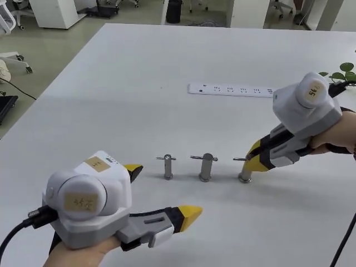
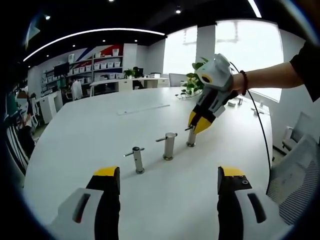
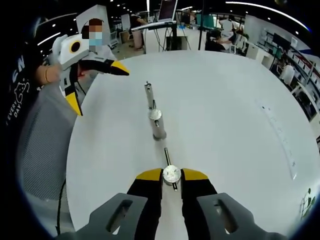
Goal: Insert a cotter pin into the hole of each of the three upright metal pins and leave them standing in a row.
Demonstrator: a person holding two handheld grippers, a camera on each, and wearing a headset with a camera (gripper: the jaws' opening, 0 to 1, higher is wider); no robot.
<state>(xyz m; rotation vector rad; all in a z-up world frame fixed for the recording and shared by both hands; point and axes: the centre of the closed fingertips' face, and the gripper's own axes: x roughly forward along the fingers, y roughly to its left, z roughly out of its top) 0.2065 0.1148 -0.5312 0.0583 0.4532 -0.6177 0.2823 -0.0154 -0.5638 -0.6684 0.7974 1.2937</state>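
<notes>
Three upright metal pins stand in a row on the white table point(image 1: 139, 111). The left pin point(image 1: 168, 168) and the middle pin point(image 1: 206, 168) each carry a cotter pin point(image 1: 197, 158) crosswise near the top. My right gripper point(image 1: 257, 158) is shut on the head of the right pin point(image 1: 245, 176), and a cotter pin tip point(image 1: 239, 159) sticks out to its left. In the right gripper view the jaws flank that pin's head point(image 3: 171, 174), touching it, with the cotter pin running along between them. My left gripper point(image 1: 161, 189) hovers open in front of the row, holding nothing.
A white power strip point(image 1: 231, 89) lies beyond the pins. A green plant point(image 1: 340, 72) stands at the table's right edge. Bare tabletop lies between the pins and the near edge. Office chairs and desks stand beyond the table's far side.
</notes>
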